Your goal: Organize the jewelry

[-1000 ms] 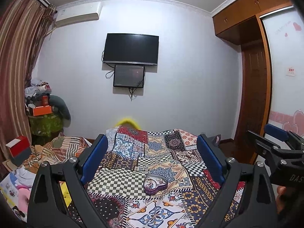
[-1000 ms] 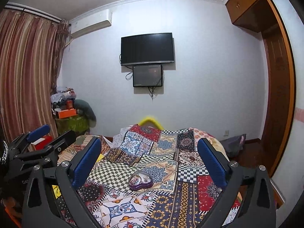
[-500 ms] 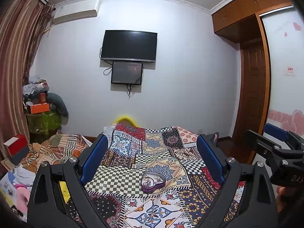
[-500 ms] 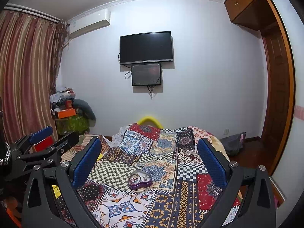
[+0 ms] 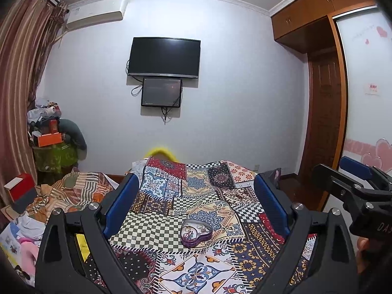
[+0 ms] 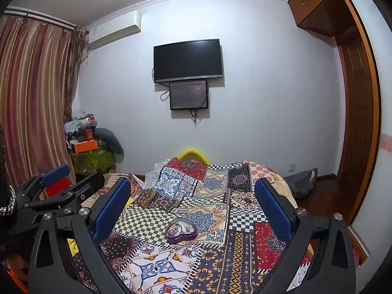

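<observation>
Now | we've tipped both grippers down toward the box (image 5: 196,232) | jaws spread, empty | approach starting

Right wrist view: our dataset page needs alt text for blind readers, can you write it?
A purple heart-shaped jewelry box sits open on a patchwork bedspread, framed between the wide-open blue fingers of the right gripper. The left gripper shows at the left edge; a television hangs on the wall.
</observation>
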`<action>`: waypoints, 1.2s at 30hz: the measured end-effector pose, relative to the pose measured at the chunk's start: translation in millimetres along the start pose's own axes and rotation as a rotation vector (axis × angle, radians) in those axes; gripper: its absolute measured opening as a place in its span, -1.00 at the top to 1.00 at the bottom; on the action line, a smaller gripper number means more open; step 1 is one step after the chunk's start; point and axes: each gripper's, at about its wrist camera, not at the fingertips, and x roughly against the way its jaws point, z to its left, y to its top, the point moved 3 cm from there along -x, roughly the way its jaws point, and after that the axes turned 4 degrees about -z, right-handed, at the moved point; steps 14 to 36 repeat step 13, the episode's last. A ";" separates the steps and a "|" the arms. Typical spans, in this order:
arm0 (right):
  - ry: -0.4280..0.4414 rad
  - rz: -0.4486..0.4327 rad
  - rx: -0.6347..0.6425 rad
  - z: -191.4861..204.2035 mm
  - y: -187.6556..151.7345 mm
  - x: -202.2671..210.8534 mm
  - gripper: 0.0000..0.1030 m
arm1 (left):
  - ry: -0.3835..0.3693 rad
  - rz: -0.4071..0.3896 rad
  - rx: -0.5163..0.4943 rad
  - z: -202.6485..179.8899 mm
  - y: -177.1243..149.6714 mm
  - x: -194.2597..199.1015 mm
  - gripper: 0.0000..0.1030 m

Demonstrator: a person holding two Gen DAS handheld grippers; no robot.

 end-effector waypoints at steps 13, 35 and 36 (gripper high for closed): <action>0.001 0.012 0.002 0.5 -0.3 -4.0 -0.95 | -0.005 0.016 -0.007 2.2 -6.0 -7.9 -0.90; 0.001 0.012 0.002 0.5 -0.3 -4.0 -0.95 | -0.005 0.016 -0.007 2.2 -6.0 -7.9 -0.90; 0.001 0.012 0.002 0.5 -0.3 -4.0 -0.95 | -0.005 0.016 -0.007 2.2 -6.0 -7.9 -0.90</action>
